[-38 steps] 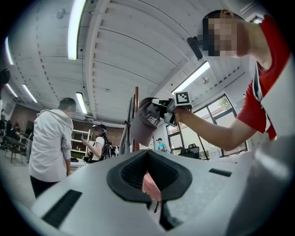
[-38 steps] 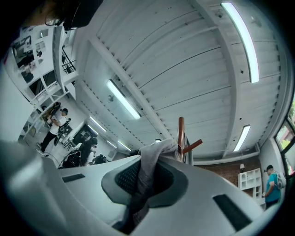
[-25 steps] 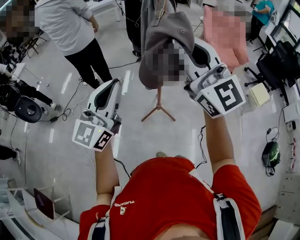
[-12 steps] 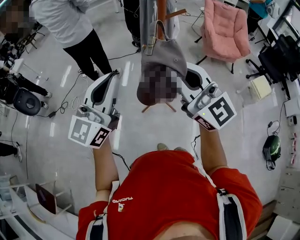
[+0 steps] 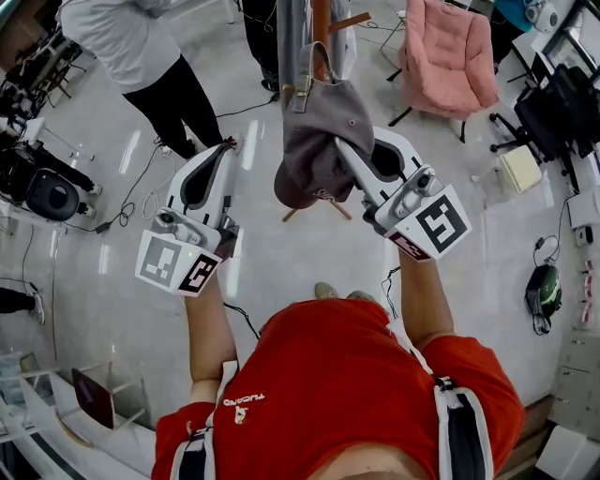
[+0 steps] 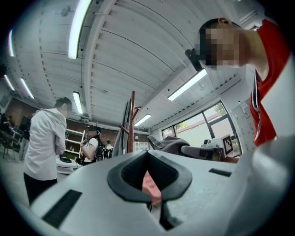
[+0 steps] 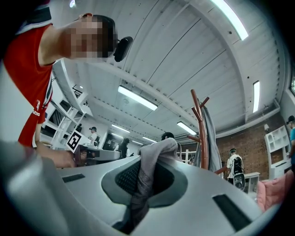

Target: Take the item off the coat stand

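Grey cap [image 5: 321, 131] hangs from the right claw [image 5: 349, 161], clear of coat stand [image 7: 201, 133].

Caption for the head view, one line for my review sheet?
Right gripper grips a grey cap beside the coat stand; left gripper holds nothing.

Right hand-held gripper [image 5: 349, 161] clamped, left hand-held gripper [image 5: 223, 155] closed

Head view: cap [image 5: 323, 131] at centre, in front of coat stand [image 5: 322, 19] and apart from it. Right hand-held gripper [image 5: 349, 157] touches cap's right side, w/ fabric btwn its jaws. Left hand-held gripper [image 5: 223, 155] is left of cap, not touching. Armchair [image 5: 450, 56] behind-right, standing person [image 5: 122, 47] behind-left, both on floor [image 5: 272, 267].
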The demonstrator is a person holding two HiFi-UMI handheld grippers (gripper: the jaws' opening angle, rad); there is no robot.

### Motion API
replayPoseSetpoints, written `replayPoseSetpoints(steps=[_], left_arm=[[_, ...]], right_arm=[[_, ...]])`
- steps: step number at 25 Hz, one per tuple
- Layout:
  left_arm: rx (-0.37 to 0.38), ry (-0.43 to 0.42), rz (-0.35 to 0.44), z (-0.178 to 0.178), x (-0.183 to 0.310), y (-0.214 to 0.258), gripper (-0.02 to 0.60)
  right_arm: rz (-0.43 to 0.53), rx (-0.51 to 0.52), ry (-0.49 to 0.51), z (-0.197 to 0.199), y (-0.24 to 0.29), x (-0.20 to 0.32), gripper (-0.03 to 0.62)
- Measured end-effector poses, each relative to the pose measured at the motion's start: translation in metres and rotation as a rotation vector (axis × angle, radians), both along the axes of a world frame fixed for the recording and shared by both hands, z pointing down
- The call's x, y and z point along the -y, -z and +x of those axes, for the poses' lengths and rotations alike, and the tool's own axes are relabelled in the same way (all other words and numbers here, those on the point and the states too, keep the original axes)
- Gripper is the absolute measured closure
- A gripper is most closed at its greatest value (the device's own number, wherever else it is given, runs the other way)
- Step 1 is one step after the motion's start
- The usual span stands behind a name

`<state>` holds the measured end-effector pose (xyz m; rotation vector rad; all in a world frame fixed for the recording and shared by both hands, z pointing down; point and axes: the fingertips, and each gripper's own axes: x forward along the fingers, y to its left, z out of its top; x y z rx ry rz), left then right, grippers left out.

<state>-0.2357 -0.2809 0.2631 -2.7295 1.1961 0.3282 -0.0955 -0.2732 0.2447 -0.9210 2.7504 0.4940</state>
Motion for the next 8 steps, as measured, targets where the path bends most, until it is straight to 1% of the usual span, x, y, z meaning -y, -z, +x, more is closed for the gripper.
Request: replayPoseSetpoints(steps=[5,8], left_arm=[[-0.003,-0.008,-0.007,-0.0002,-0.0009,-0.0018,0.572],[-0.003,-0.012,-0.01,0.0018,-0.002,-0.0022,0.572]], right_arm=[[-0.01,-0.001,-0.013,0.0024,-0.0015,-0.0027,0.56],[-0.037,-0.017,-0.019,0.0042,-0.0073,-0.0041,0.56]])
